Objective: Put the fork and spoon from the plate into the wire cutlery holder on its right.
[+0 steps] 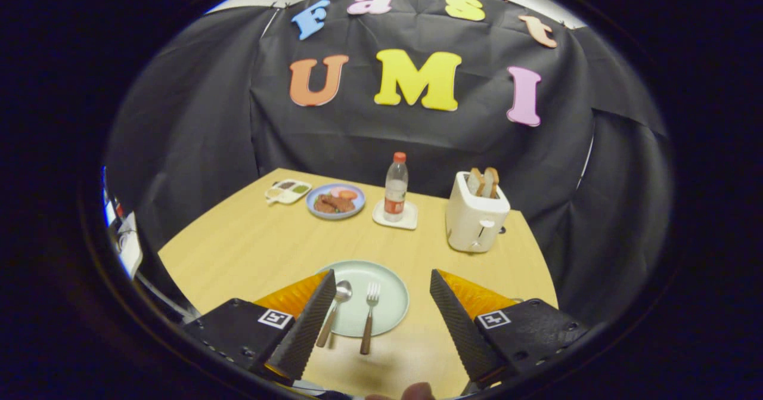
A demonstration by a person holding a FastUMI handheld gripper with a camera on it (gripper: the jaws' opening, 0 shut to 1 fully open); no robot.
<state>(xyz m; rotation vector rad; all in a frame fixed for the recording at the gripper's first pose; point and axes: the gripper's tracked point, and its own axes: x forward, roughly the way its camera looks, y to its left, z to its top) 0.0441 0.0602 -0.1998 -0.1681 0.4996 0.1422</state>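
Two utensils, fork [369, 315], spoon [335, 310], handles toward open gripper [381, 319]

The table [250, 245] is pale wood-look laminate, smooth and matt. On it the plate [390, 304] looks matt pale-green; the spoon [335, 310] and fork [369, 316] have shiny metal heads and brown handles. Over the plate, the open gripper [381, 281] shows ribbed black pads [310, 322] — beyond, a glossy white toaster [477, 218].

1. Even overhead light brightens the wooden table [250, 245]; the booth's edges fall dim.
2. Soft shadows sit under the spread fingers [310, 322] of the gripper [381, 313].
3. Fisheye curvature bends the table's edges; focus stays sharp centrally.
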